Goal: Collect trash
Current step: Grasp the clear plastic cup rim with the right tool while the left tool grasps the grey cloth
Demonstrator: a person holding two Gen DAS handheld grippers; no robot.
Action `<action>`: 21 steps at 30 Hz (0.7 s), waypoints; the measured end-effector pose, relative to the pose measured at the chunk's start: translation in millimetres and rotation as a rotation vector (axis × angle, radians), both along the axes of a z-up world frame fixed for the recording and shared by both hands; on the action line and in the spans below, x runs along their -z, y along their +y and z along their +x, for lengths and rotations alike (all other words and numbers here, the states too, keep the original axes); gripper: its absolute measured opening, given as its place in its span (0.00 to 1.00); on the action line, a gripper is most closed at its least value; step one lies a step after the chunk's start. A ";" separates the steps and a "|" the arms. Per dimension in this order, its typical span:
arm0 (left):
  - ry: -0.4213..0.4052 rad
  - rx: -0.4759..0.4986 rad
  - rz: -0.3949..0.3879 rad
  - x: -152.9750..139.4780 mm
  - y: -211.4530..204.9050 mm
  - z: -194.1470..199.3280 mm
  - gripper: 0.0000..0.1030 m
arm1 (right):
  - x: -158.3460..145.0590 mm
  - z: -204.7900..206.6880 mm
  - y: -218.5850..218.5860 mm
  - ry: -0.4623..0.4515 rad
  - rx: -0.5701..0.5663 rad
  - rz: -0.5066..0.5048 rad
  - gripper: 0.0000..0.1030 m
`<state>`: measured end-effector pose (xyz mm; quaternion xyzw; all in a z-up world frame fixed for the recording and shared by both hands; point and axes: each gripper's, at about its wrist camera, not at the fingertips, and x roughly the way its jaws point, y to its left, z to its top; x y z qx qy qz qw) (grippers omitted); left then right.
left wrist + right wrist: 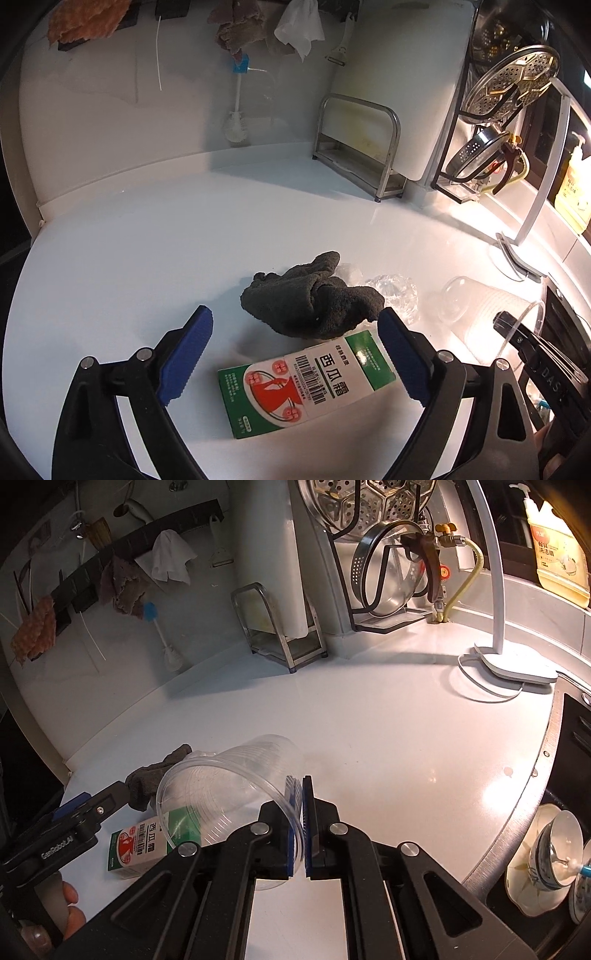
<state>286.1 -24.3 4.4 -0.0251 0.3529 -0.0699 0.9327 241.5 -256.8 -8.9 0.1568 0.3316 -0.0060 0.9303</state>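
Low in the left wrist view, the left hand-held gripper (295,354) stands released, its ribbed blue pads spread wide to either side of a green and white cardboard box (308,384) that lies flat on the glossy white surface (147,258); the pads appear clear of the box, though the lens bends things here; just above the box sits a crumpled dark grey cloth (314,299), nubbly and soft, and to its right a wad of crinkled clear plastic (395,291); at the right edge a ribbed clear plastic cup (480,314) lies on its side. At the bottom centre of the right wrist view, the right hand-held gripper (300,830) is clenched on the thin rim of that clear plastic cup (229,775), whose round mouth faces the lower left of the frame; behind the cup, at lower left, the box (140,845) and the cloth (147,779) show; fingers (72,908) grip the other tool's handle at the lower left corner; a curved white lamp (495,590) rises at upper right.
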 end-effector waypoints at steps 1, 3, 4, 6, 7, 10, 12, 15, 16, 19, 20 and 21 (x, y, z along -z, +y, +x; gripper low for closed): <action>0.000 -0.004 0.000 0.7 -0.6 2.5 0.87 | -0.1 -0.7 -0.3 -0.003 -0.004 0.003 0.04; 0.006 -0.017 0.010 2.8 -1.9 8.9 0.87 | -0.4 -2.9 -0.4 -0.011 -0.012 0.005 0.04; 0.009 -0.020 0.011 3.8 -2.4 11.8 0.87 | -0.7 -3.7 -1.1 -0.014 -0.013 0.006 0.04; 0.022 -0.023 0.009 6.4 -3.1 17.1 0.87 | -0.9 -4.8 -2.9 -0.020 -0.016 0.014 0.04; 0.030 -0.020 0.002 8.0 -3.3 19.6 0.87 | -0.9 -5.1 -3.9 -0.022 -0.016 0.016 0.04; 0.049 -0.015 -0.013 13.8 -4.0 24.7 0.83 | -0.6 -5.8 -6.6 -0.025 -0.016 0.023 0.04; 0.063 0.001 -0.021 17.1 -5.5 26.2 0.64 | -0.4 -6.1 -7.7 -0.026 -0.016 0.024 0.04; 0.073 0.019 -0.025 19.3 -8.1 26.6 0.48 | -0.6 -6.6 -7.7 -0.029 -0.016 0.026 0.04; 0.071 0.022 -0.028 19.1 -7.9 26.0 0.46 | -0.8 -6.5 -7.4 -0.029 -0.015 0.024 0.04; 0.060 0.027 -0.027 16.5 -7.7 24.6 0.29 | -0.6 -6.5 -6.9 -0.029 -0.015 0.021 0.04; 0.055 0.029 -0.022 15.6 -7.8 23.7 0.22 | -0.6 -6.4 -6.8 -0.029 -0.015 0.021 0.04; 0.053 0.031 -0.017 15.1 -7.9 23.2 0.18 | -0.8 -6.5 -6.8 -0.029 -0.015 0.021 0.04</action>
